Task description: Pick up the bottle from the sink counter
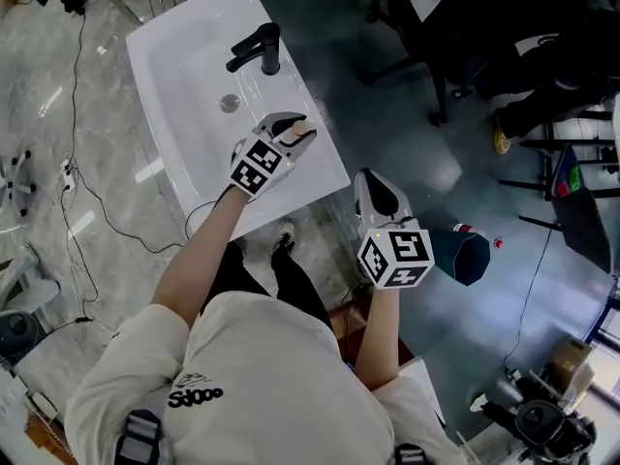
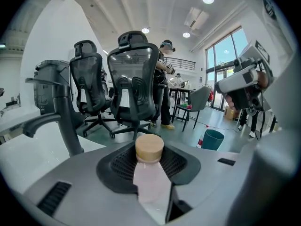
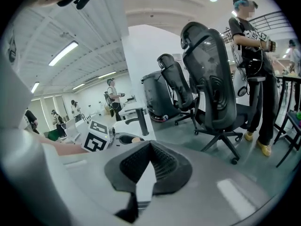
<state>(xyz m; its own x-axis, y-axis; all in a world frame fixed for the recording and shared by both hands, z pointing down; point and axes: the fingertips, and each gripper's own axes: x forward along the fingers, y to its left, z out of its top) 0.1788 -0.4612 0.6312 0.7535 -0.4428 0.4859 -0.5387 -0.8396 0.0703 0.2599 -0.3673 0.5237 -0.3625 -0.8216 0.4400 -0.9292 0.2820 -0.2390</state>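
A pale pink bottle (image 1: pixel 299 128) with a tan wooden cap stands at the right front edge of the white sink counter (image 1: pixel 310 172). My left gripper (image 1: pixel 295 132) is shut on it. In the left gripper view the bottle (image 2: pixel 149 173) sits upright between the two black pads, which press on its sides, and its cap sticks up above them. My right gripper (image 1: pixel 379 190) hangs in the air to the right of the counter, over the floor. Its pads (image 3: pixel 162 161) meet at the tips with nothing between them.
A black faucet (image 1: pixel 260 48) rises behind the basin (image 1: pixel 184 61), left of the bottle. Black office chairs (image 2: pixel 134 84) stand beyond the counter. A teal bin (image 1: pixel 471 254) sits on the floor at the right, and cables (image 1: pixel 77 163) trail on the left. A person (image 3: pixel 249 55) stands by the chairs.
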